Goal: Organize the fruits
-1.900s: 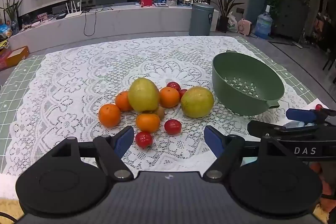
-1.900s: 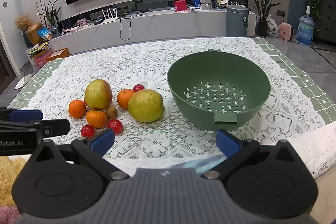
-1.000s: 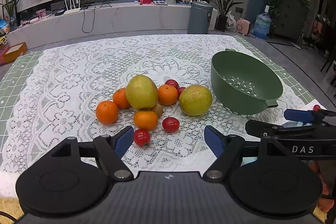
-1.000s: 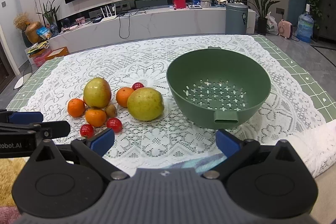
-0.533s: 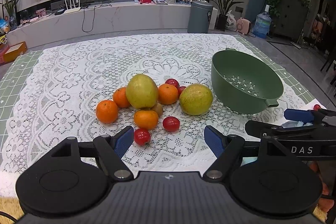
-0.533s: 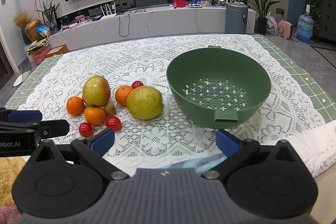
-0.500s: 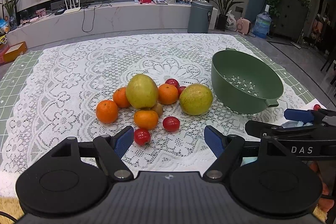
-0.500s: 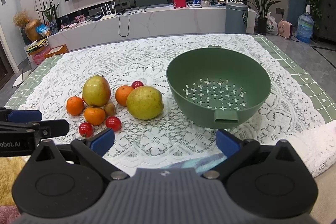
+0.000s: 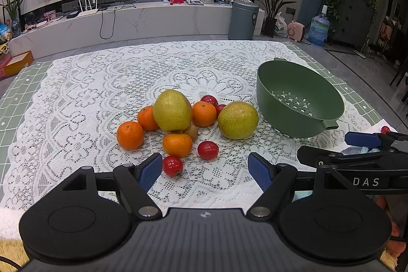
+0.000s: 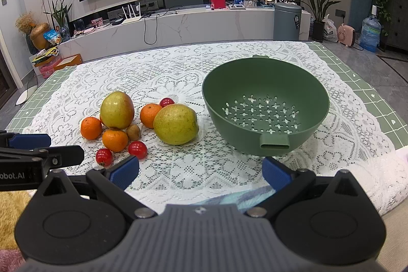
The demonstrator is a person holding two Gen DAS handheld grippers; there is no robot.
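A heap of fruit lies on the lace cloth: two yellow-green pears point(image 9: 172, 111) point(image 9: 238, 120), several oranges point(image 9: 130, 135), a kiwi point(image 10: 133, 132) and several small red tomatoes point(image 9: 208, 150). An empty green colander point(image 10: 265, 103) stands to their right. My left gripper point(image 9: 205, 170) is open just short of the nearest tomato point(image 9: 173, 166), holding nothing. In front of the colander my right gripper point(image 10: 201, 172) is also open and empty, near the table's front edge.
The white lace cloth point(image 9: 89, 93) covers a green checked table. Beyond the far edge stand a marble TV bench point(image 10: 178, 24), a grey bin point(image 10: 287, 21), plants and a water bottle point(image 9: 317, 30). A yellow rug point(image 10: 10, 210) lies low on the left.
Both grippers have drifted slightly and stay open. The fruit and the colander have not moved on the cloth.
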